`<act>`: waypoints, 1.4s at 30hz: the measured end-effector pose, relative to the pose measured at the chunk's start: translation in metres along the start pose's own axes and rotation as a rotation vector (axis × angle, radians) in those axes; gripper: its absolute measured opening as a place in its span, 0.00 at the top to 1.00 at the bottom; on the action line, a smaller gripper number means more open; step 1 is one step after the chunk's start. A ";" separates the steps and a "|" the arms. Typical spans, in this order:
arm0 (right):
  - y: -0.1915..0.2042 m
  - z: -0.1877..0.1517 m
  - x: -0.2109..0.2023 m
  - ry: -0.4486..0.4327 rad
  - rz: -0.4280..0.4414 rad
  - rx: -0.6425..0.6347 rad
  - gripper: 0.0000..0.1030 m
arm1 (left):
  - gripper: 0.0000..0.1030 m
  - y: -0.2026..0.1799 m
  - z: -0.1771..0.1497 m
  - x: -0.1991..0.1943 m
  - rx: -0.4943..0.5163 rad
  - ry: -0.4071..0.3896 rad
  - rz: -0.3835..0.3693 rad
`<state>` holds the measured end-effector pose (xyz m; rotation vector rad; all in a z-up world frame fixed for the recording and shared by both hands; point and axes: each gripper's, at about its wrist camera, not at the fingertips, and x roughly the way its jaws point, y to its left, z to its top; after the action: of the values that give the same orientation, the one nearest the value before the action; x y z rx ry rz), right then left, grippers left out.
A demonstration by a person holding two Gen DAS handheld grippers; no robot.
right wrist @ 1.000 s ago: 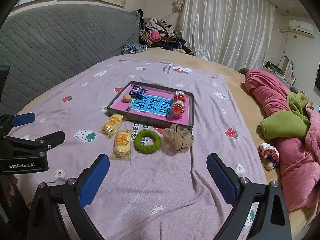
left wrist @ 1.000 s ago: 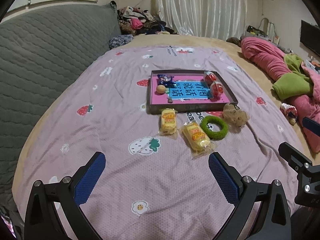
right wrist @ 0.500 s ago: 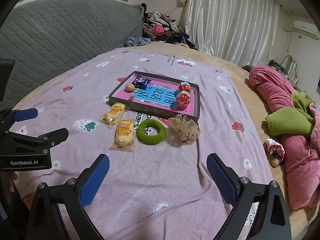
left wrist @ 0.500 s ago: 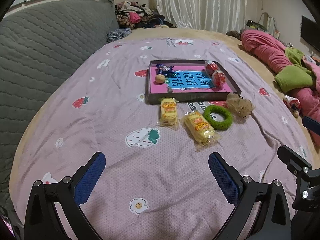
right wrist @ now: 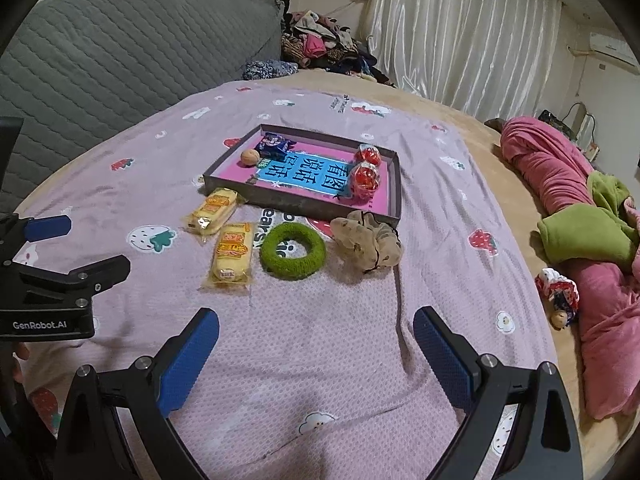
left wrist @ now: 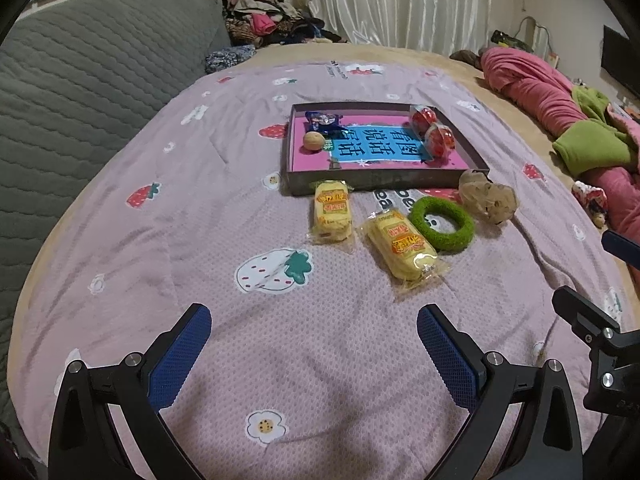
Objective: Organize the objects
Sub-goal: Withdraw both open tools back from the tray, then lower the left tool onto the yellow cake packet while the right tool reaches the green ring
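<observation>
- Left wrist view: the left gripper (left wrist: 314, 346) hangs spread wide and empty over a lilac strawberry-print bedspread (left wrist: 168, 216). Ahead of its fingers lie two yellow snack packs (left wrist: 331, 211) (left wrist: 402, 243), a green fuzzy ring (left wrist: 442, 223) and a tan scrunchie (left wrist: 487, 197), all just short of the shallow tray (left wrist: 384, 178) beyond them.
- The packs look light and crinkly (film likely slick, contents crushable); a gentle pinch across the short width seems the safest hold.
- Ring and scrunchie appear soft and springy; either should compress under the pads, so a grip through the band seems best.
- Right wrist view: the right gripper (right wrist: 316, 346) is likewise parted and holding nothing, with the ring (right wrist: 293, 251) and scrunchie (right wrist: 368, 242) straight ahead and the packs (right wrist: 233, 252) (right wrist: 212, 210) ahead to its left.
- The tray (right wrist: 308, 204), farther on, already holds a blue wrapper (right wrist: 274, 144), a small round fruit (right wrist: 250, 157) and two red capsules (right wrist: 366, 170).
- The bedding is soft and wrinkled, so it will give under pressure; a grey quilted headboard (right wrist: 120, 56), white curtains (right wrist: 456, 36) and heaped pink bedding (right wrist: 576, 216) ring the room.
</observation>
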<state>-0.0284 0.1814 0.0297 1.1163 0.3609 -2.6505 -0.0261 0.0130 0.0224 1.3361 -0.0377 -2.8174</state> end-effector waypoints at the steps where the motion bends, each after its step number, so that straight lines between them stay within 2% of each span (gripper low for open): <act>1: 0.000 0.001 0.003 0.005 -0.001 0.000 0.04 | 0.00 0.000 0.000 0.001 0.001 0.001 0.000; 23: 0.012 0.018 0.052 0.049 -0.010 -0.070 0.04 | 0.00 0.008 0.029 0.048 -0.005 0.035 -0.001; 37: 0.019 0.024 0.100 0.102 -0.036 -0.197 0.05 | 0.00 0.007 0.043 0.089 0.003 0.079 -0.002; 42: 0.021 0.027 0.117 0.118 -0.046 -0.240 0.08 | 0.00 0.007 0.051 0.107 -0.001 0.099 0.003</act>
<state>-0.1188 0.1390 -0.0393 1.2004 0.7145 -2.5021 -0.1330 0.0029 -0.0276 1.4718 -0.0369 -2.7443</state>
